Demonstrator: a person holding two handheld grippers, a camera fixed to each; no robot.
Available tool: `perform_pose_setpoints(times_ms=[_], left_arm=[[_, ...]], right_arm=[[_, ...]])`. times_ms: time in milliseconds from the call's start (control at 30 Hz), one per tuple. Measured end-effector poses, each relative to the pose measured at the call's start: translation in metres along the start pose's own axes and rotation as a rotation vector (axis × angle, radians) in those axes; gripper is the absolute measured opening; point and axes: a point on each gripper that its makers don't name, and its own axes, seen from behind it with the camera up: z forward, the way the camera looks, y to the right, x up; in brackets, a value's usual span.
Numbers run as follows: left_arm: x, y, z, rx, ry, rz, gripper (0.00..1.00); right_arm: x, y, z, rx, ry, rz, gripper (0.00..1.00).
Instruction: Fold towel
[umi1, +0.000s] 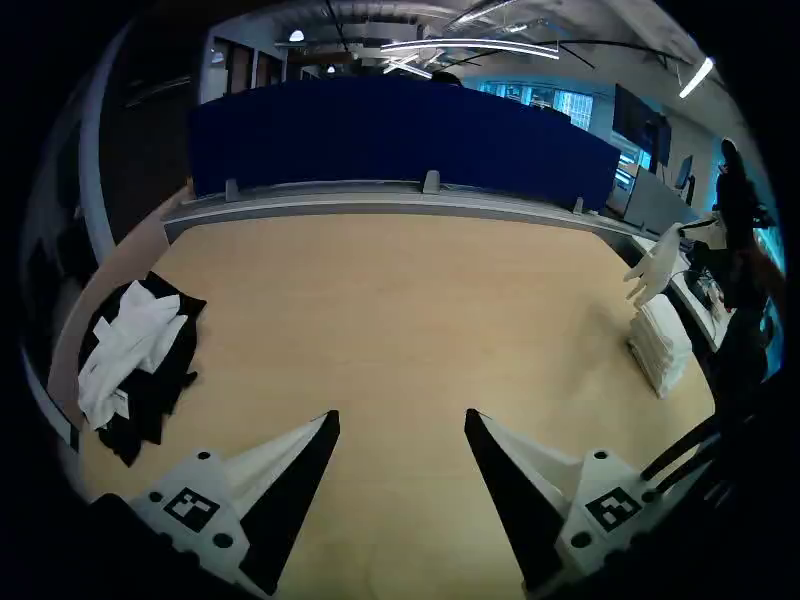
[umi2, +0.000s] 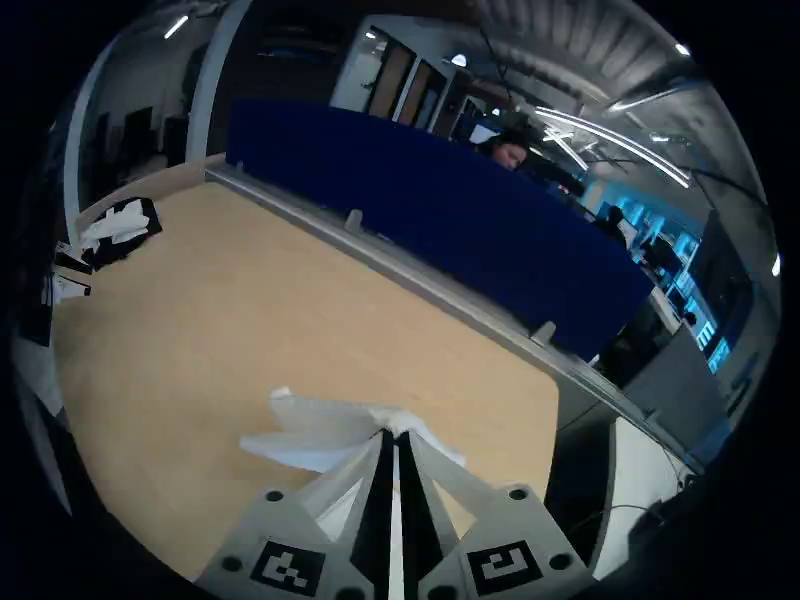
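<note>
Towel (umi2: 320, 430) sat pinched in right gripper (umi2: 396, 437), lower centre of frame; left gripper (umi1: 400, 415) gaped wide over table (umi1: 400, 300).

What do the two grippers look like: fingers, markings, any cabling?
Left gripper: two wedge fingers tapering to points, white outer faces, black inner faces, on light grey bases with black screw holes and a square black-and-white marker each. Dark rods or cables run beside one base. Right gripper: same build, with a marker on each base.

White towel (umi2: 320, 432) (bunched) in right tool (umi2: 397, 438)
</note>
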Motion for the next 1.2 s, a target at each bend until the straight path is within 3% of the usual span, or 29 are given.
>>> perform_pose_setpoints(times_ms=[300,567,900,1200], left_arm=[[0.001,0.011,0.001,-0.020,-0.006,0.014,0.93],[-0.003,0.019,0.002,-0.039,-0.015,0.020,0.93],[-0.006,0.023,-0.002,-0.048,-0.020,0.034,0.93],[-0.009,0.020,-0.006,-0.040,-0.023,0.035,0.93]], right_arm=[[-0.044,0.007,-0.023,-0.029,-0.043,0.030,0.03],[-0.092,0.000,-0.043,-0.052,-0.086,0.079,0.03],[-0.147,-0.008,-0.049,-0.085,-0.167,0.098,0.03],[-0.195,-0.005,-0.049,-0.123,-0.245,0.161,0.03]])
